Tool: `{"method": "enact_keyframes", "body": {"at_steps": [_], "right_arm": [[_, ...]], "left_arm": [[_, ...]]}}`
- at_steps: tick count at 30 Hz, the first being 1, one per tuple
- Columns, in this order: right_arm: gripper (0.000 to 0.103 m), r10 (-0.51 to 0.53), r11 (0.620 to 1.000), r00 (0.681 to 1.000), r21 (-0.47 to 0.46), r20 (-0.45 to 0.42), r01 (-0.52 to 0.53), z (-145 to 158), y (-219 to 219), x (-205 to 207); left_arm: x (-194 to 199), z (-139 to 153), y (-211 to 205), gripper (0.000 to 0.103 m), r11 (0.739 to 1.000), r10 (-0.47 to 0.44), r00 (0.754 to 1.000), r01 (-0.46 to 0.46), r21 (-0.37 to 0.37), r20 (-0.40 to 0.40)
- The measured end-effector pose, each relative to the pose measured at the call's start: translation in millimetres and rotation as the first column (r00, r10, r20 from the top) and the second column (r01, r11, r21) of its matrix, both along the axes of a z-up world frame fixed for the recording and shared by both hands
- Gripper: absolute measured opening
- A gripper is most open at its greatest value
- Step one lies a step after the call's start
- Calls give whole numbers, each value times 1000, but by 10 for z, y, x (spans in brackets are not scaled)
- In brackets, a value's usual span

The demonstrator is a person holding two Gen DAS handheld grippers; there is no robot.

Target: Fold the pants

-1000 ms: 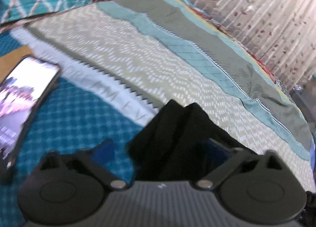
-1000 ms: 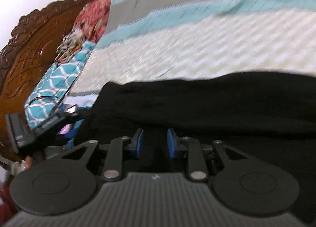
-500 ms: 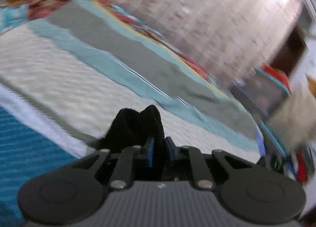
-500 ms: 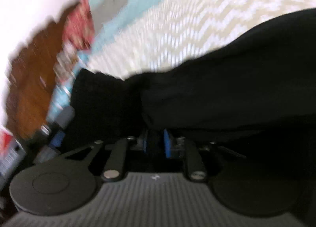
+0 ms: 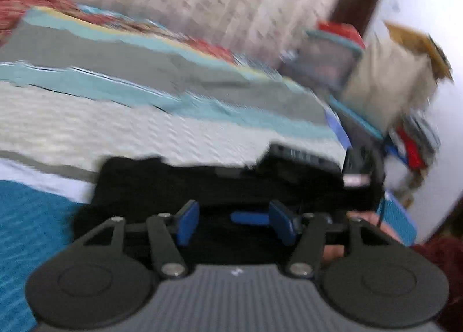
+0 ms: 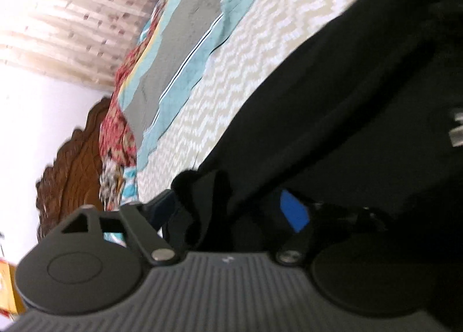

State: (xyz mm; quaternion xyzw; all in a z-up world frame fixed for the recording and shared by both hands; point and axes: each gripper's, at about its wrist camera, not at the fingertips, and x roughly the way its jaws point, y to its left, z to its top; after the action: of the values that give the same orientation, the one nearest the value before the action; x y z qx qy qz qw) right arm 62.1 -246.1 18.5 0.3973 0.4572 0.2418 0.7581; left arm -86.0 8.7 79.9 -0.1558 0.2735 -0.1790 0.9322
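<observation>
One pair of black pants [image 5: 220, 184] lies on the bed, over the striped bedspread [image 5: 115, 126]. In the left wrist view its long axis runs left to right across the frame, just ahead of the fingers; in the right wrist view the pants [image 6: 332, 106] run diagonally from lower left up to upper right. Frames are motion-blurred.

Left hand-held gripper [image 5: 233, 220]: jaws spread wide, blue pads apart, nothing pinched between them; black fabric sits below and in front, contact unclear.

Right hand-held gripper [image 6: 228, 210]: jaws parted, one blue pad [image 6: 293, 215] visible on the right side, the other finger mostly hidden by cloth. A bunch of black fabric sits between the fingers, but with the jaws this far apart it looks loose, not clamped.

The other hand-held gripper's body shows at right in the left wrist view, resting over the pants, with a bare hand [image 5: 373, 220] behind it.

Counts: two hand-held grippers, one pair of pants. Carved wooden headboard [image 6: 72, 158] and curtain [image 6: 72, 8] behind the bed.
</observation>
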Motion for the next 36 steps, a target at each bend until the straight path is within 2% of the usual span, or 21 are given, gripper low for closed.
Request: {"method": "enact_keyframes", "body": {"at_steps": [2,5,8,9,10,11,14,17,20,23,25,26,27,28,29,31,32,33,34,36], "right_arm": [[87,64,998,998,-23,6,-64,25,121,84],[89,141,987,990,-79,10,-140,9,425,172],[86,225,970,974,-100,4,-223,-23,780,215],[80,249,958,968,-148,8,-246,-11,897,212],[53,277,944,960,-193,33,-266,16,964,187],[32,312,930,949,-220,50,-294,47,998,174],[22,341,920,932,-248,122,-304,215,868,132],[21,296,936,933,-260,205,-239,445,492,132],[21,239,942,938,-296,251,-161,554,-43,121],[22,197,914,950,-396,241,-89,519,-510,129],[31,181,892,960,-447,214,-68,427,-719,137],[41,159,878,966,-477,202,-44,384,-769,141],[46,123,863,972,-505,201,-5,357,-814,131],[48,78,858,974,-512,213,44,358,-877,110],[48,32,868,970,-487,241,93,393,-987,65],[48,-25,888,953,-432,301,159,495,-1158,-35],[48,-51,883,937,-423,346,204,563,-1270,-102],[48,-80,869,920,-425,383,253,617,-1332,-157],[50,-117,849,902,-429,417,308,658,-1505,-206],[66,-201,818,873,-415,444,399,664,-1837,-263]], "left_arm": [[-128,4,308,55,994,106,994,-106,-31,-19],[-286,-123,772,55,957,267,958,-276,-86,-100],[-364,-245,1056,53,920,344,923,-368,-134,-171],[-372,-271,1103,52,913,357,917,-384,-142,-180],[-317,-290,1140,52,910,363,914,-390,-140,-183],[-292,-285,1126,52,911,364,913,-390,-133,-182],[-102,-241,982,52,927,329,929,-353,-130,-171],[62,-172,769,52,951,264,954,-282,-129,-138],[254,-111,477,52,972,181,977,-195,-129,-109],[456,-103,102,52,988,103,990,-113,-101,-97],[608,-151,-184,49,996,42,993,-50,-68,-112],[674,-186,-316,48,998,17,992,-23,-53,-126],[727,-228,-414,46,999,-5,990,0,-38,-141],[784,-277,-524,43,1000,-27,987,25,-14,-158],[829,-343,-633,42,999,-38,983,44,27,-180],[898,-494,-787,43,990,-39,971,69,120,-235],[947,-619,-881,44,978,-37,961,91,188,-275],[945,-712,-921,48,967,-35,961,103,235,-275],[904,-755,-950,49,956,-42,970,108,273,-239],[864,-760,-1020,49,938,-41,974,115,326,-224]]}}
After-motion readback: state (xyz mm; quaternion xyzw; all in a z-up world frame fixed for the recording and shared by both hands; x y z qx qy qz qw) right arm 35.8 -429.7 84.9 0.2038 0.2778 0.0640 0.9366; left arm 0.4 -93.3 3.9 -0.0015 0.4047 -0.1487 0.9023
